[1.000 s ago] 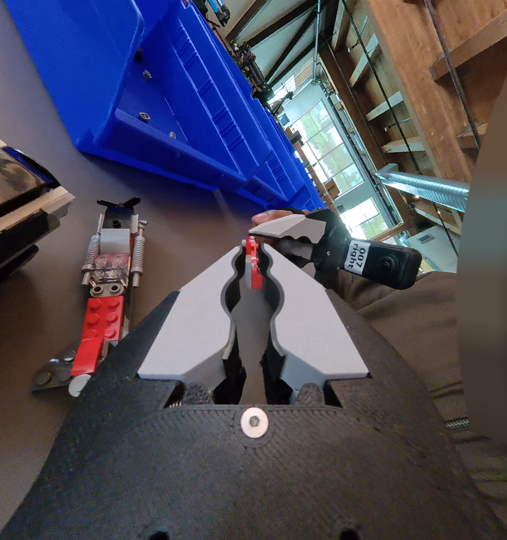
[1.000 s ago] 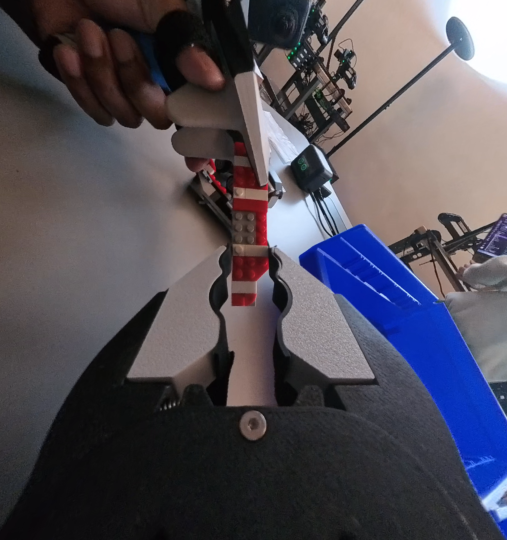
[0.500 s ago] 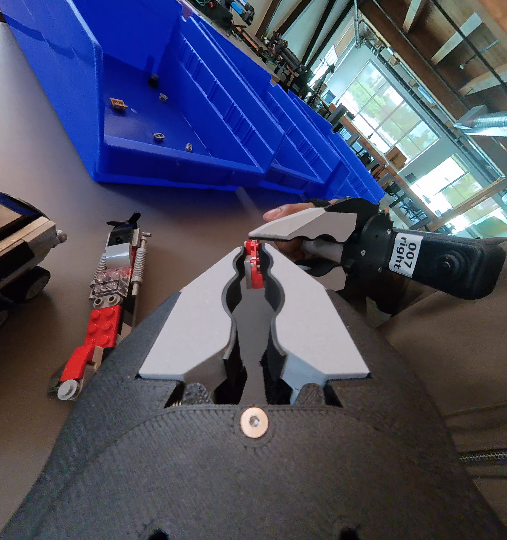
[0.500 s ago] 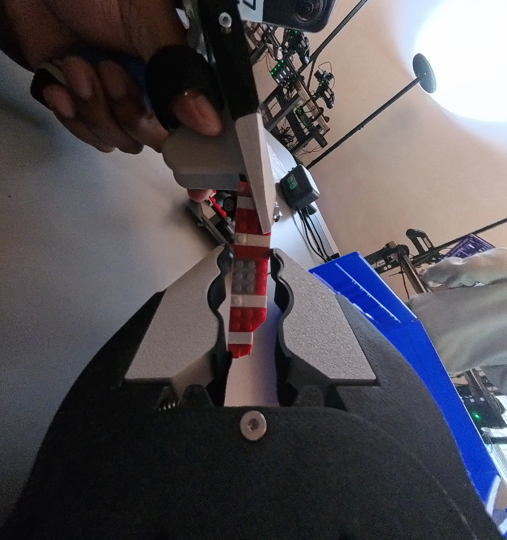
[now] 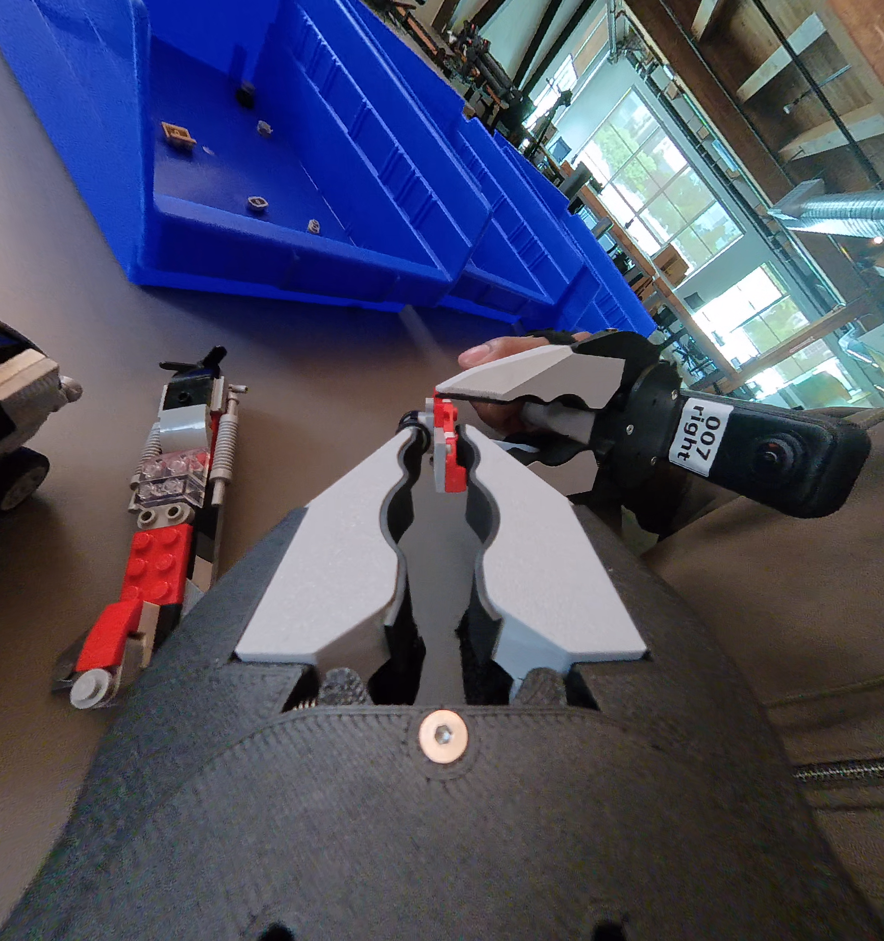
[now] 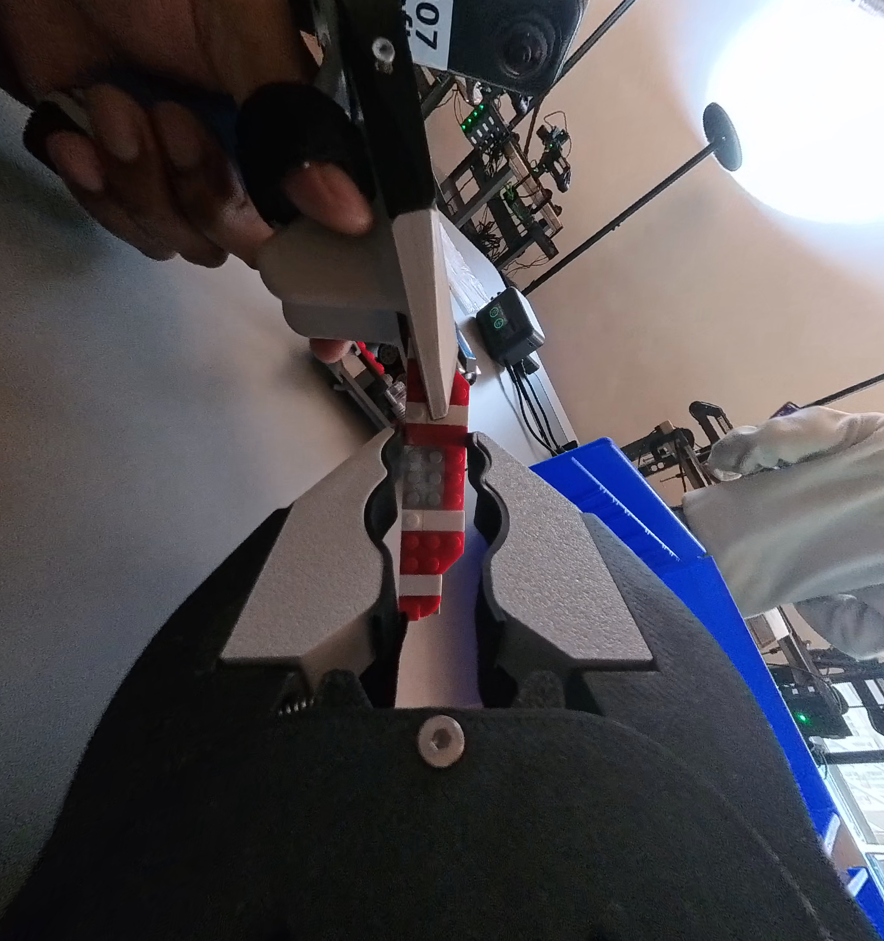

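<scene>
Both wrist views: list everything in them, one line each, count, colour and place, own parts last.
Brick strip: one, red, white and grey, held in the air between both grippers.
Brick assembly: one, red, grey, black and clear, lying on the table left of the left gripper.
Vehicle: one, black and grey, at the far left edge.
Bins: a row, blue, across the back of the table; the nearest holds a few small parts.
Table: one, grey.
Black box: one, with cables, on the table's far end.
Left gripper: grey jaws around one end of the strip.
Right gripper: grey jaws closed on the strip's edges.
Hand: one, on the left gripper.
</scene>
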Tool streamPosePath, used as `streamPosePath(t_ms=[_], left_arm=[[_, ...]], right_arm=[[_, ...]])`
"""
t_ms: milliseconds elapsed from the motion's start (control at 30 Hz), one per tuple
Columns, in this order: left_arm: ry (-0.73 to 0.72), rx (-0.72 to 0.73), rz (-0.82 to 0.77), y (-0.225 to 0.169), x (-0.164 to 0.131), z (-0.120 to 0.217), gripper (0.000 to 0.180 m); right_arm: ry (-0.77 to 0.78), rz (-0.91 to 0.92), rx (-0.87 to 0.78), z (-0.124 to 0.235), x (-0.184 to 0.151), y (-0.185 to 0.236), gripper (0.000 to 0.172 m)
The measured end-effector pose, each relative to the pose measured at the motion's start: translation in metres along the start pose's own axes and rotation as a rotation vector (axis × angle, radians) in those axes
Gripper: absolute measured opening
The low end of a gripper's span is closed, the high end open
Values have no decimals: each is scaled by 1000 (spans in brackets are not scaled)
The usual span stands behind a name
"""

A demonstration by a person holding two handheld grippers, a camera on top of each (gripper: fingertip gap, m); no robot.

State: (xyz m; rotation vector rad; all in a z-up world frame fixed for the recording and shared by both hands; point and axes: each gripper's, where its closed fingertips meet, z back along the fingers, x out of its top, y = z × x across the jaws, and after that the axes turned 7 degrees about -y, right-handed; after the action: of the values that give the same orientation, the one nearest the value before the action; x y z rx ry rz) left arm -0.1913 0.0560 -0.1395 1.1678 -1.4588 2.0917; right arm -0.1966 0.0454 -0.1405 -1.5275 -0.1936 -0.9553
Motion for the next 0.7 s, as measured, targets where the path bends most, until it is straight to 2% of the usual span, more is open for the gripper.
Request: streamPosePath(t_ms=[67, 400, 700], left_arm=[[-3, -3, -14, -1, 0, 0, 9], [12, 44, -186, 0, -1, 1, 9], [42, 64, -266, 0, -5, 0, 9]], right_arm=[[2, 4, 1, 0, 0, 1, 24], [-11, -37, 31, 1, 1, 1, 24], [-29, -64, 91, 4, 0, 5, 24]])
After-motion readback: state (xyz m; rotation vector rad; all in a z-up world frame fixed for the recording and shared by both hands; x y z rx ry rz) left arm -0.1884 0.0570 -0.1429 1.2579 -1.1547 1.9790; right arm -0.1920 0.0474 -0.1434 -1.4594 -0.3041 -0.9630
